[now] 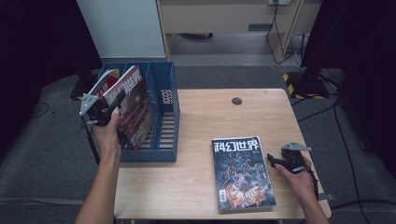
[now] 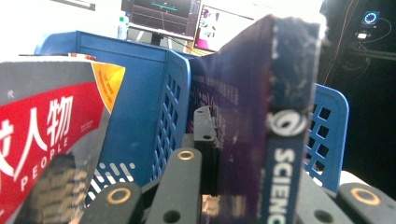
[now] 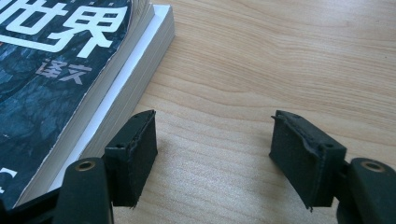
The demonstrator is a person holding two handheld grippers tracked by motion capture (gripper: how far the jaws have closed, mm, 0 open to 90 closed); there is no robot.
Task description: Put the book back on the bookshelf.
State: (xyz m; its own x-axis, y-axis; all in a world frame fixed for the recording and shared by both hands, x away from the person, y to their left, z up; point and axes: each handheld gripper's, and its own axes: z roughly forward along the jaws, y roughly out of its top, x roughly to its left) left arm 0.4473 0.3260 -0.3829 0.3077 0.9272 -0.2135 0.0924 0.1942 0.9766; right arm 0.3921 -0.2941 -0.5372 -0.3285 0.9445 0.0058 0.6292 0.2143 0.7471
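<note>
The wooden table (image 1: 201, 116) fills the centre of the high view. At its left edge stands a blue file rack (image 1: 163, 107), where the left gripper (image 1: 108, 112) pinches a dark magazine (image 1: 135, 107), apparently tilted in a middle slot. At lower right a second magazine (image 1: 242, 172) lies flat; the right gripper (image 1: 275, 161) rests just beside it, jaws spread.

Your file rack (image 1: 163, 116) stands at the tabletop's (image 1: 210, 116) left edge — the magazine (image 1: 135, 105) in your left gripper (image 1: 109, 112) leans inside it, a second magazine (image 1: 108, 81) behind. To the right, another magazine (image 1: 243, 172) lies flat on the tabletop — your right gripper (image 1: 275, 161) just beside its right edge.
</note>
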